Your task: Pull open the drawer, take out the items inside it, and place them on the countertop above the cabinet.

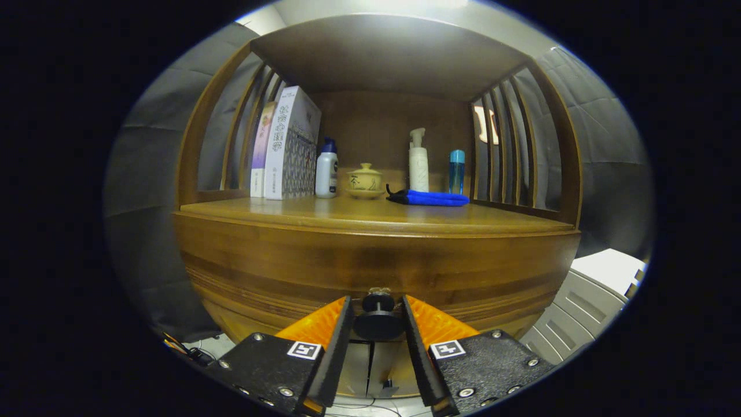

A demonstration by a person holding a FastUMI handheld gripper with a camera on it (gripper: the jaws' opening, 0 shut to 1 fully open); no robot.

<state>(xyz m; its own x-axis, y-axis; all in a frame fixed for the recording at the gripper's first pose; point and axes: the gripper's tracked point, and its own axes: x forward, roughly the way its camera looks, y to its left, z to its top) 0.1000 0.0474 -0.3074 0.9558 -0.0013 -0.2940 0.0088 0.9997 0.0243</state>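
Fingers [354,315] flanking the dark drawer knob [378,324], apparently touching.

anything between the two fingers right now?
Yes. In the gripper view the drawer knob sits between the gripper fingers, which close in on it from both sides. The drawer front lies just beyond. Contact on both sides can't be confirmed.

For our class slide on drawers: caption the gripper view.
Gripper fingers close around the black drawer knob below a wooden countertop.

Grey padded wall [156,191] behind wooden shelf unit w/ slatted sides [509,150]; white crates [596,289] beside it.
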